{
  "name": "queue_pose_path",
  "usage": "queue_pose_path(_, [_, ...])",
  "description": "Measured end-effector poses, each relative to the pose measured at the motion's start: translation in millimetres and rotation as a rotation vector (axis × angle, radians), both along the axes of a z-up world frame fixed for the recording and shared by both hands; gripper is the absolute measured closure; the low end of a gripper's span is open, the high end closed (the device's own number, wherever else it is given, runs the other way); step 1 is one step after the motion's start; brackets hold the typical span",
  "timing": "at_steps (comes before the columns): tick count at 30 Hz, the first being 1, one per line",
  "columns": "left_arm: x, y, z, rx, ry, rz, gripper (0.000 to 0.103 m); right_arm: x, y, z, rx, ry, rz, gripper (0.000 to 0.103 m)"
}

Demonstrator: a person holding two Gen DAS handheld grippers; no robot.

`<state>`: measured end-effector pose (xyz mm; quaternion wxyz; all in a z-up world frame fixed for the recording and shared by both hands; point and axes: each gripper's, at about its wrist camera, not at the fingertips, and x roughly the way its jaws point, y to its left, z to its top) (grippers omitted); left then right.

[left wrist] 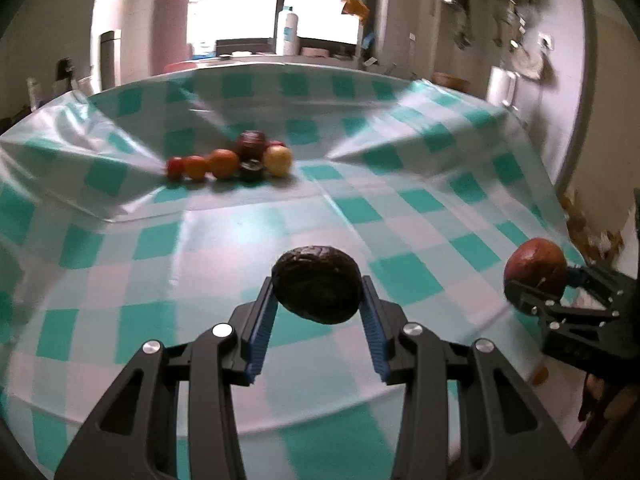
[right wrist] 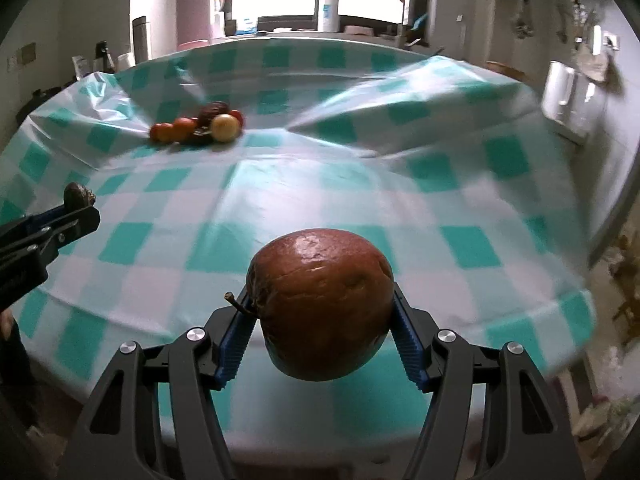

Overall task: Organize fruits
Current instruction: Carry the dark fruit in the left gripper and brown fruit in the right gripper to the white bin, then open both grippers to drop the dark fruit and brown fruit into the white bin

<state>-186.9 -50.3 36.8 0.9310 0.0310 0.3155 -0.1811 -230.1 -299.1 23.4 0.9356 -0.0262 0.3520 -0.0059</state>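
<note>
- Both jaws are clamped on fruit: the left gripper grasps a dark wrinkled fruit, the right gripper a brown apple.
- Each fruit hangs above the checked tablecloth, well short of the fruit pile.
- Carrying seems the step in hand; next, set each down beside the pile without scattering it.

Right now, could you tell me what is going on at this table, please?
A person is sorting fruit with tongs in each hand. The left tongs grip a dark wrinkled fruit; the right tongs grip a brown apple. Both are held above the checked tablecloth, short of the fruit pile at its far side.
</note>
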Motion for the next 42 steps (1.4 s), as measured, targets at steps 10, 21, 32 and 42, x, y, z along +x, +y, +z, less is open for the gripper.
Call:
queue_pose_path(10, [-23, -61, -10, 0.099, 0.002, -0.143, 0.061, -49, -55, -14, -0.021, -0.013, -0.119, 0.040])
queue_pose_path(21, [-58, -126, -11, 0.197, -0.034, -0.321, 0.061, -91, -108, -27, -0.006, -0.017, -0.254, 0.040])
queue_pose_path(32, [-123, -223, -35, 0.327, -0.077, -0.672, 0.061, -112, -180, -81, 0.001, 0.136, -0.474, 0.040])
queue_pose_path(42, [-139, -291, -130, 0.533, 0.064, -0.886, 0.061, -110, -227, -149, 0.089, 0.356, -0.560, 0.040])
